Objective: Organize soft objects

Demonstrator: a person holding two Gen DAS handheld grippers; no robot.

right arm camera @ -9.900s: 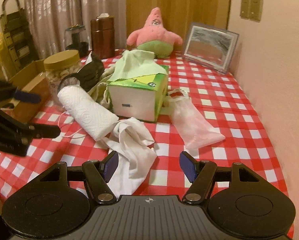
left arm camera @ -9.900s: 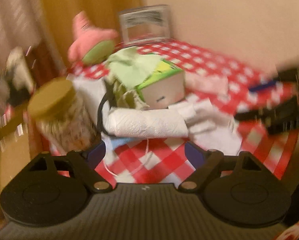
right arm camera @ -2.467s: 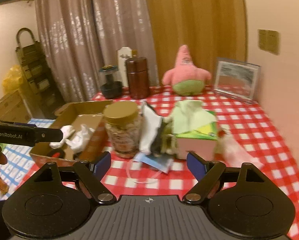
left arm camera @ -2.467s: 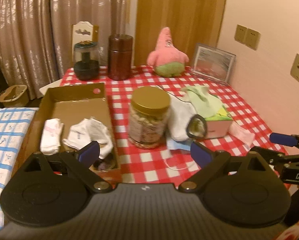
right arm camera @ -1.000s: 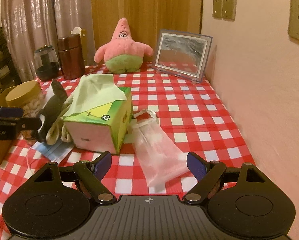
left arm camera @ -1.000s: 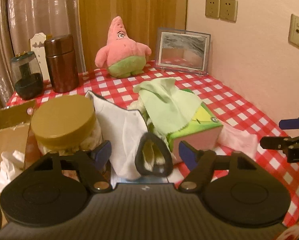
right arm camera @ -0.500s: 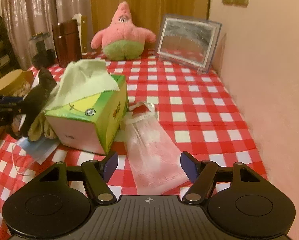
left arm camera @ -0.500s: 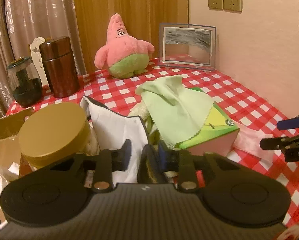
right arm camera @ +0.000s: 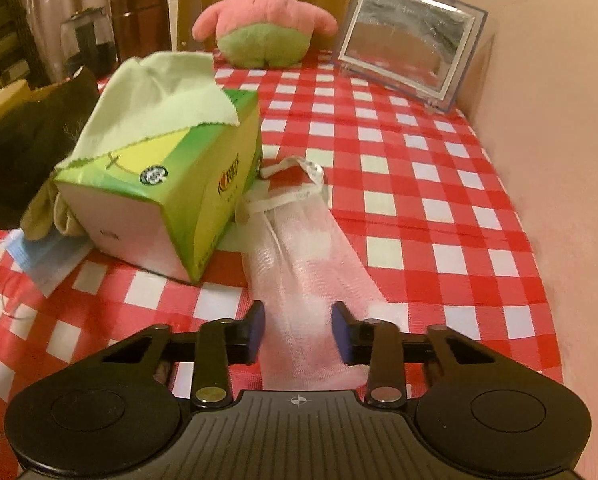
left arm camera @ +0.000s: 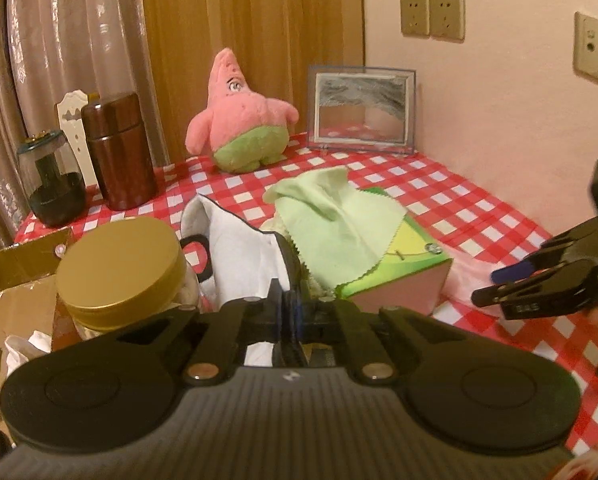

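We see a table (right arm camera: 419, 184) under a red-and-white checked cloth, against a pink wall with sockets (left arm camera: 433, 17). At 12 o'clock a pink starfish plush (right arm camera: 265, 16) stands before wooden panelling, a framed picture (right arm camera: 411, 50) at 1 o'clock. Our left claw (left arm camera: 287, 312) is clamped on a white, dark-edged fabric item (left arm camera: 243, 248). Our right claw (right arm camera: 298, 330) has just been closing, its pads either side of a white mesh bag (right arm camera: 303, 256) lying beside the green tissue box (right arm camera: 171, 188).

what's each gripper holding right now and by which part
Left gripper is shut on the black-edged white pouch, at its near edge. Right gripper straddles the pink mesh bag, closing, not yet gripping.
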